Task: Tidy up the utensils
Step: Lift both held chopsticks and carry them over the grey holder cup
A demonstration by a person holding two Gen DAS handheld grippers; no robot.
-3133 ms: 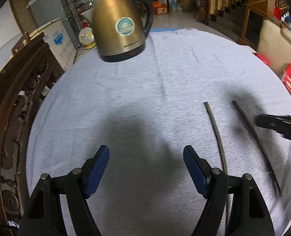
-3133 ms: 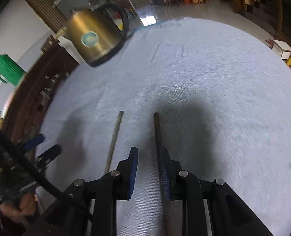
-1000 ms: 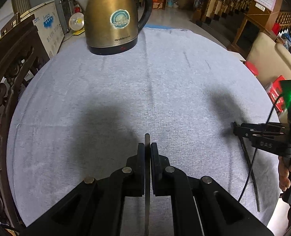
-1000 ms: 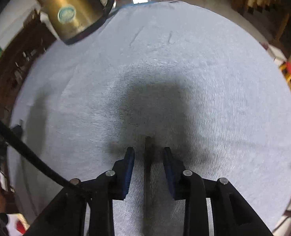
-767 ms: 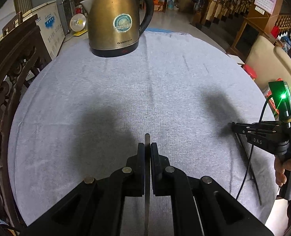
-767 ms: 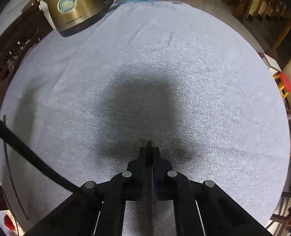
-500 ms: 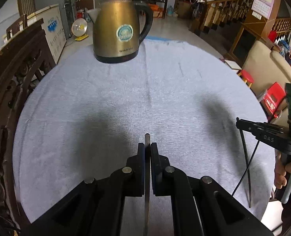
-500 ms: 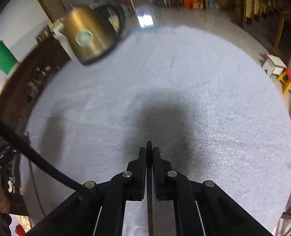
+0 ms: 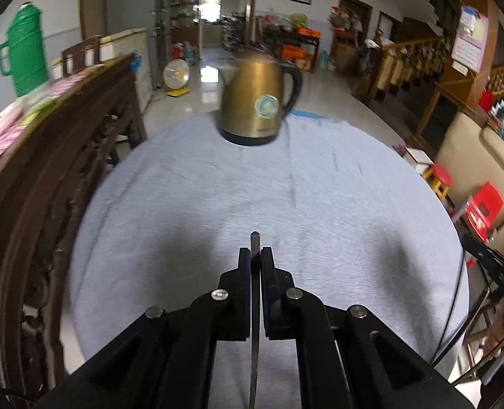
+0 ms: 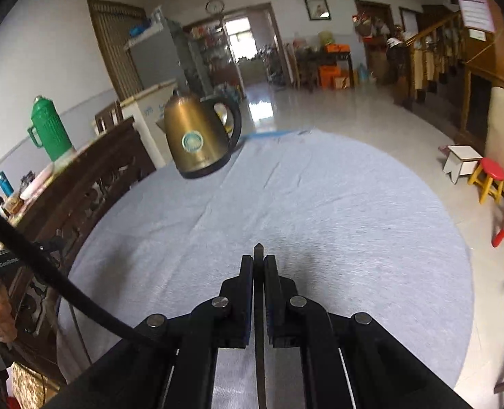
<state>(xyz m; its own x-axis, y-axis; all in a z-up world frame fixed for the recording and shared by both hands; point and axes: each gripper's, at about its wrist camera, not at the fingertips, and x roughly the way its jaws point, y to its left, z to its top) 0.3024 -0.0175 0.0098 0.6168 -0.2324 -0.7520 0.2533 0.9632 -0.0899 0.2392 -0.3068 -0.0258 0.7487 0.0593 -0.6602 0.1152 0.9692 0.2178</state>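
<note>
In the left wrist view, the left gripper (image 9: 255, 255) was clamped on a thin dark chopstick (image 9: 254, 293), as it had been half a second before. The camera had tilted up since then: the grey tablecloth (image 9: 190, 211) filled less of the frame, and the brass kettle (image 9: 257, 102) sat smaller and lower, at the cloth's far edge. The chopstick's long axis ran straight forward along the fingers. Its blunt, flat tip pointed toward the kettle and projected just past the fingertips, above the cloth. It looked slim, straight and dark grey. The right gripper's black frame (image 9: 490, 262) showed at the right edge, partly cut off.

In the right wrist view, the right gripper (image 10: 258, 262) gripped a second chopstick (image 10: 258, 293), unchanged from the earlier frame. The view had likewise pitched up, exposing more floor and room. This chopstick also lay along the fingers, its pointed tip (image 10: 258, 247) forward above the cloth. It appeared dark and narrow.
</note>
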